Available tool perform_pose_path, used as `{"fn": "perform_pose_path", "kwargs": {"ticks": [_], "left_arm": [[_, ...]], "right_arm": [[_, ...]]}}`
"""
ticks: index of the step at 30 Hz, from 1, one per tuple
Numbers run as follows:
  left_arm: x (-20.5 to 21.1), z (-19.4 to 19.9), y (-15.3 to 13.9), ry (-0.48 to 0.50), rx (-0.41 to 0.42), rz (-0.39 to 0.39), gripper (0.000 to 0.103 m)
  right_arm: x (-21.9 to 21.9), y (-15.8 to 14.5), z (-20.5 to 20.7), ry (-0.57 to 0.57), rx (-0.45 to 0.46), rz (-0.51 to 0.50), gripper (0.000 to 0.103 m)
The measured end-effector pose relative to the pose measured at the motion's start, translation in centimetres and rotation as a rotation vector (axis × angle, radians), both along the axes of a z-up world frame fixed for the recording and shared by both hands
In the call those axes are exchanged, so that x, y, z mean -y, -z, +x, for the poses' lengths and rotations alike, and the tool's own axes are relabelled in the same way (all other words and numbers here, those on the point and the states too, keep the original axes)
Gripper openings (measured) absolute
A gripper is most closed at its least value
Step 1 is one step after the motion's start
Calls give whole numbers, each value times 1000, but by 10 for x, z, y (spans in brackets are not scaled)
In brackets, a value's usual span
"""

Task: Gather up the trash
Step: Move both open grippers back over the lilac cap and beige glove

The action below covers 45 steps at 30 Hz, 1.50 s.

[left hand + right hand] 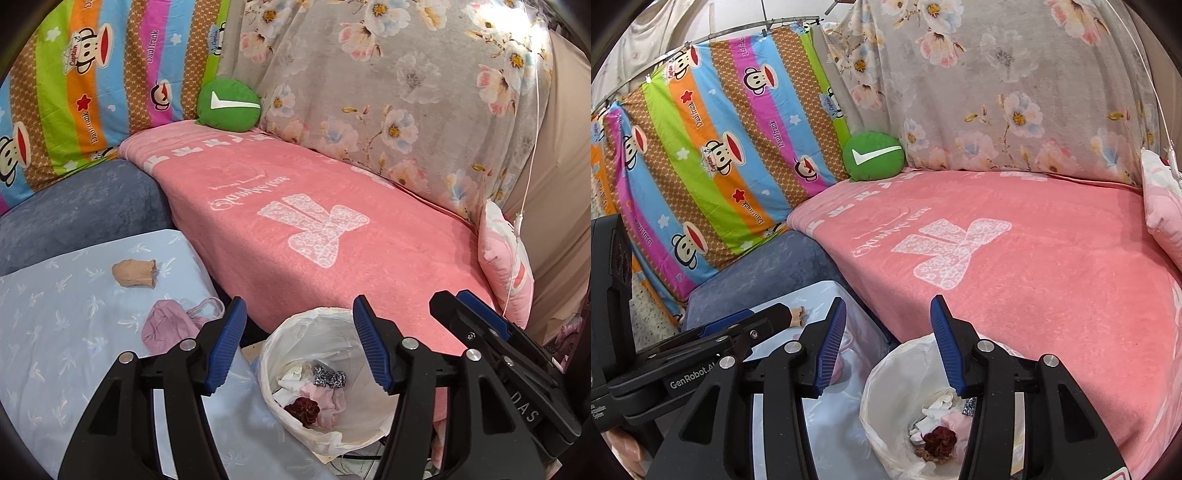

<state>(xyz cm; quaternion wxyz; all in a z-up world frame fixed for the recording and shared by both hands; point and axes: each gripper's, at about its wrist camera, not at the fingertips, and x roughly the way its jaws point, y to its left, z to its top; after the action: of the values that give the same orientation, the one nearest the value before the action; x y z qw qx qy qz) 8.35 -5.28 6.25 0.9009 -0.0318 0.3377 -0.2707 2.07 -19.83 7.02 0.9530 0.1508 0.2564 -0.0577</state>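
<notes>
My two tongs hang over the trash bin, both open and holding nothing.

My left tongs (299, 347) and my right tongs (888, 347) sit side by side, just above the white-bagged bin (295, 332) by the pink blanket (332, 206). Crumpled bits lie at the bottom of the bin, below my tips. Off to the left, on the light blue cloth (55, 314), a small tan sock (133, 272) and a purple rag (168, 326) lie apart from both tongs.

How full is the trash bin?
Partly full: the trash bin holds crumpled scraps only at its bottom, with bare liner above.
</notes>
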Motion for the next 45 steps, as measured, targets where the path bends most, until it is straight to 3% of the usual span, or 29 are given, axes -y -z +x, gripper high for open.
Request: {"fn": "perform_pose_path", "kwargs": {"ticks": [6,9,20,26,29,37,45], "left_arm": [[-18,7,7,-44,-17,-2,59],[-31,13,13,-79,-33,-3,59],[-81,33,36,-221,-72,11,74],[-105,45,54,-293,-88,56,84],[-119,53,64,-318,-101,71,85],[-150,80,93,-370,-165,89,85],[-163,114,117,-381,-206,104,88]], "right_arm": [[-14,5,8,-32,-16,-3,48],[-24,10,14,-54,-29,-9,54],[-69,42,48,-148,-111,-14,62],[-98,74,79,-206,-189,-4,68],[-112,95,95,-225,-236,-14,73],[-139,155,140,-243,-363,-13,73],[-150,191,181,-228,-413,4,73]]}}
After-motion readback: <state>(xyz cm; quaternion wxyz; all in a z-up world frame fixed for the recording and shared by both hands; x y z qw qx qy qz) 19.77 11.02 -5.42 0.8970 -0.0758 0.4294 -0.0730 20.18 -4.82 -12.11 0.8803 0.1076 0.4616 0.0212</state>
